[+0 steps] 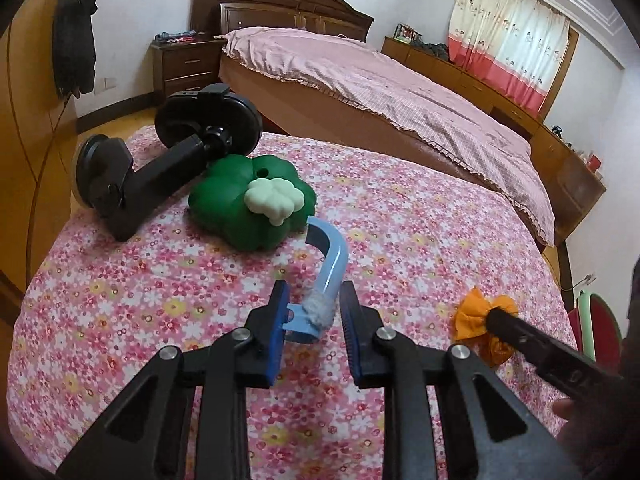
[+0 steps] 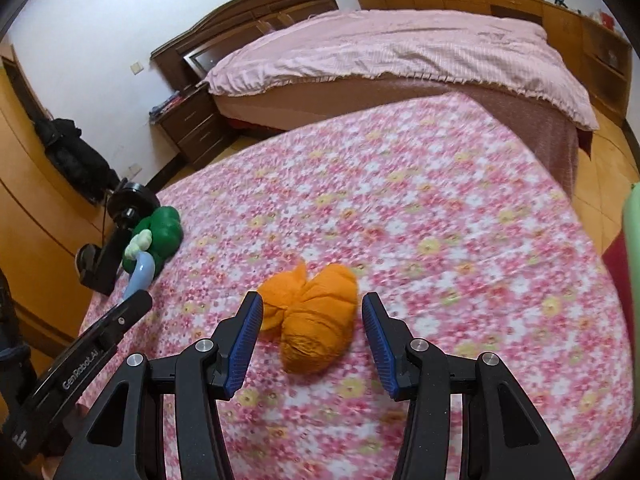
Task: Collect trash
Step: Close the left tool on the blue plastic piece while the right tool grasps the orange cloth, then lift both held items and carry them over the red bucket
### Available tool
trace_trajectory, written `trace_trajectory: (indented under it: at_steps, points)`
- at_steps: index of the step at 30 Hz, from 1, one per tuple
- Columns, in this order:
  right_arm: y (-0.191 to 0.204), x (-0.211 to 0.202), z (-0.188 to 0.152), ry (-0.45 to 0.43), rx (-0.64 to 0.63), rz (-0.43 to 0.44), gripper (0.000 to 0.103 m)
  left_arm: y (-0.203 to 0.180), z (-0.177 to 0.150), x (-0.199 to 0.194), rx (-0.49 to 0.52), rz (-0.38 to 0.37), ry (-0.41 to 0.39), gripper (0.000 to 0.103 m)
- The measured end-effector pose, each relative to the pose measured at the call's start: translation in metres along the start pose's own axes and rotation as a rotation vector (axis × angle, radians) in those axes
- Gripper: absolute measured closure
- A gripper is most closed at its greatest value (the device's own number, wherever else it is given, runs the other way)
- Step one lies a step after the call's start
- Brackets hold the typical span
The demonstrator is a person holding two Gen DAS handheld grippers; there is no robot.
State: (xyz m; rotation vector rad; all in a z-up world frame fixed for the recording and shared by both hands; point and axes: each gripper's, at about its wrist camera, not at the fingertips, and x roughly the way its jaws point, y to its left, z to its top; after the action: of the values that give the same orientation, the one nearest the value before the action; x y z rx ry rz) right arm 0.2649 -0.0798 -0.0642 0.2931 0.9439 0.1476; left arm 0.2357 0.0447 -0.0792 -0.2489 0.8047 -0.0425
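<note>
On the pink flowered tablecloth [image 1: 400, 232], my left gripper [image 1: 314, 304] is shut on a light blue curved plastic piece [image 1: 334, 256] with grey fluff on it; the piece arches up toward the green toy. An orange crumpled wad [image 2: 320, 320] lies further right, also visible as the orange wad [image 1: 466, 316] in the left wrist view. My right gripper [image 2: 312, 300] stands open, a blue pad on each side of the wad; the left pad is close to its edge and a small gap shows at the right pad. The light blue piece [image 2: 142, 270] shows at the left of the right wrist view.
A green clover-shaped toy [image 1: 240, 208] and a black suction-cup mount [image 1: 160, 160] lie at the table's far left. Beyond the table stands a bed [image 1: 400, 92] with a dark nightstand [image 1: 184, 64]. A wooden wardrobe [image 1: 24, 160] is on the left, a red and green object [image 1: 596, 320] at the right edge.
</note>
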Motion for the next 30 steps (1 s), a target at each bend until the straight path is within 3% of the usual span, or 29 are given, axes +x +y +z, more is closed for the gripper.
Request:
trace_trajectory:
  at_steps: [3,9,18,30]
  points:
    - [0.002,0.004,-0.004,-0.014,-0.018,-0.034,0.061,0.0,-0.001,0.0,0.0,0.0,0.0,0.078]
    - [-0.006,0.002,-0.006,-0.036,0.003,-0.02,0.071,0.0,-0.001,-0.001,-0.005,0.013,-0.01,0.078]
    - [-0.015,-0.029,-0.019,-0.061,0.037,-0.005,0.073,0.0,-0.002,-0.001,-0.011,0.008,-0.008,0.078]
    - [-0.05,-0.113,-0.042,-0.165,0.107,-0.053,0.073,-0.027,-0.003,-0.026,0.04,-0.057,-0.035,0.078]
